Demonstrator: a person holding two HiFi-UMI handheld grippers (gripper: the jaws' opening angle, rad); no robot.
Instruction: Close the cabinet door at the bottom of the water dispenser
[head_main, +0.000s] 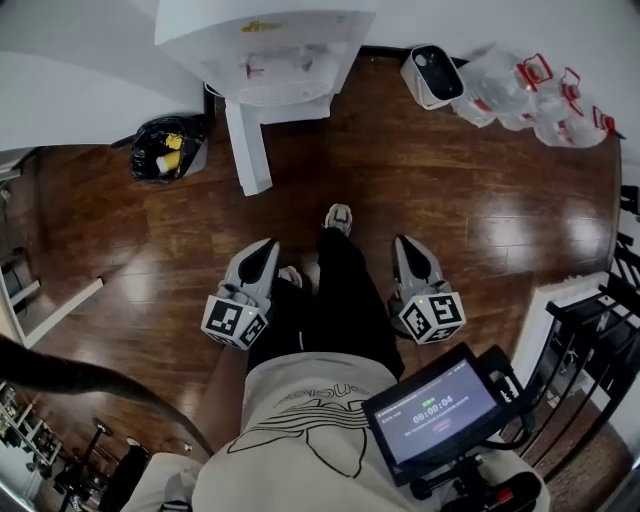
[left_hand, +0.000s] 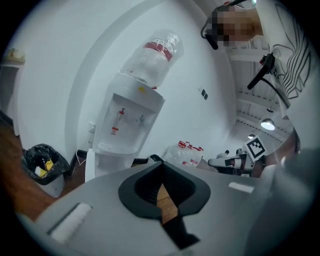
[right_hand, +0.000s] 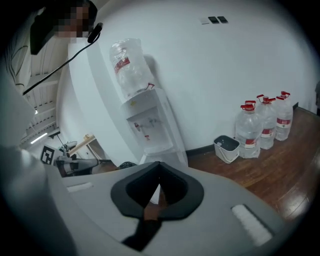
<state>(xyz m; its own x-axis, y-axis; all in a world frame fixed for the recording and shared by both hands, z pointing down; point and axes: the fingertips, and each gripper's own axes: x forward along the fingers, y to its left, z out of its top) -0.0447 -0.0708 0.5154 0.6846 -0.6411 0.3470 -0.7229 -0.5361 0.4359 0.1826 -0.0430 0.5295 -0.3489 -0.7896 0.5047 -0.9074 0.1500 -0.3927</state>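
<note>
The white water dispenser (head_main: 265, 40) stands against the far wall with a clear bottle on top (left_hand: 152, 55). Its bottom cabinet door (head_main: 248, 145) stands open, jutting out over the wooden floor toward me. My left gripper (head_main: 262, 250) and right gripper (head_main: 408, 245) hang side by side near my legs, well short of the door, and both point toward the dispenser. In the left gripper view my left gripper (left_hand: 161, 165) has its jaws together with nothing between them. The right gripper (right_hand: 159, 164) looks the same in its own view, with the dispenser (right_hand: 147, 122) ahead.
A black bin bag (head_main: 168, 148) sits left of the dispenser. A small white bin (head_main: 435, 75) and several water bottles (head_main: 530, 90) line the wall to the right. A black railing (head_main: 600, 320) stands at the right edge. My shoe (head_main: 340, 215) is between the grippers.
</note>
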